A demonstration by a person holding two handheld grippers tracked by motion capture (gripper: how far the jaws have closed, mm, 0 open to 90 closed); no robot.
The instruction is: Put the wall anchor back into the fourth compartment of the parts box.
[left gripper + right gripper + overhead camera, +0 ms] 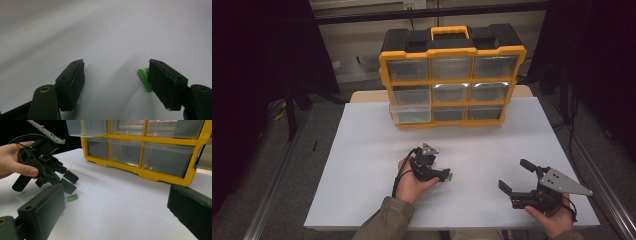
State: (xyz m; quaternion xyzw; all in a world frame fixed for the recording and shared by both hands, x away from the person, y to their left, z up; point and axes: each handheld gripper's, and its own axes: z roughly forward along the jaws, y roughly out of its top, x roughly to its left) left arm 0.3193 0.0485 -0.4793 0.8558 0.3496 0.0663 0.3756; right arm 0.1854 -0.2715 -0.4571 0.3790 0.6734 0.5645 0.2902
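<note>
Place: lab recording bay
Clue: dark curtains either side of the white table (362, 150)
Clue: yellow drawer organiser (452, 75) at its far edge

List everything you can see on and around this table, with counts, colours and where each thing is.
green plastic piece: one, green, on the table by the left gripper's jaws, not clamped
drawer organiser: one, yellow and black, nine clear drawers, far side of table; bottom-left drawer pulled out
table: one, white
left gripper: one, black, jaws open, in the left hand
right gripper: one, black, jaws open, in the right hand
</note>
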